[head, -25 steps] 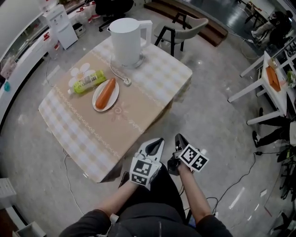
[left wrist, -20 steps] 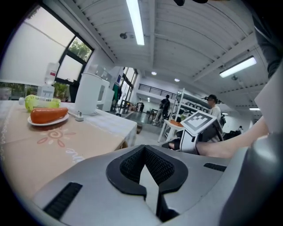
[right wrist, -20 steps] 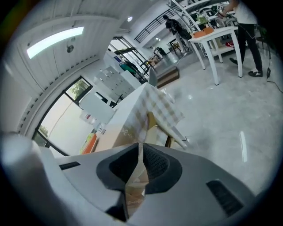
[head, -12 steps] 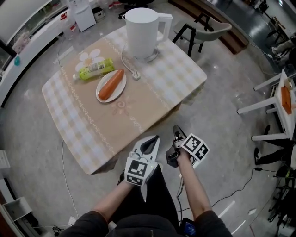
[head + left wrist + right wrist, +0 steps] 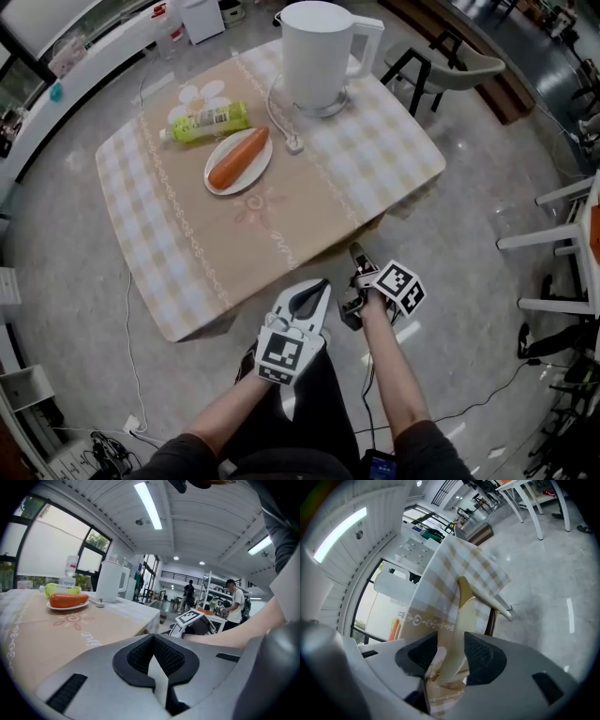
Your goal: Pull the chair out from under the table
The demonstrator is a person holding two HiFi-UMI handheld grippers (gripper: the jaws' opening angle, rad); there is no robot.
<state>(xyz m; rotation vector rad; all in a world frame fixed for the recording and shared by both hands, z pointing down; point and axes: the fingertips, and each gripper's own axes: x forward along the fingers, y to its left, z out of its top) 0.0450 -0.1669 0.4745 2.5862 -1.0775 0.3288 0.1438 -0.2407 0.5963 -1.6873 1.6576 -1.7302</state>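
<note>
The chair is almost wholly hidden under the table point(image 5: 187, 253), which wears a beige checked cloth. In the right gripper view the chair's cream back edge point(image 5: 461, 602) rises between the jaws of my right gripper point(image 5: 451, 652), beside the hanging cloth. Those jaws are opening and there is a gap beside the edge. In the head view my right gripper point(image 5: 355, 259) points at the table's near edge. My left gripper point(image 5: 321, 285) is just left of it, shut and holding nothing; from its own camera the left gripper point(image 5: 152, 641) points over the tabletop.
On the table stand a white kettle point(image 5: 323, 52), a carrot point(image 5: 237, 159) on a plate point(image 5: 217, 185) and a green bottle point(image 5: 208, 122). Another chair point(image 5: 459, 66) stands beyond the table. A white table's legs point(image 5: 553, 202) are at right. A cable point(image 5: 131, 328) lies on the floor.
Both grippers now sit closer to the table's near edge. The right gripper has moved forward and down to that edge; the left has barely shifted.
</note>
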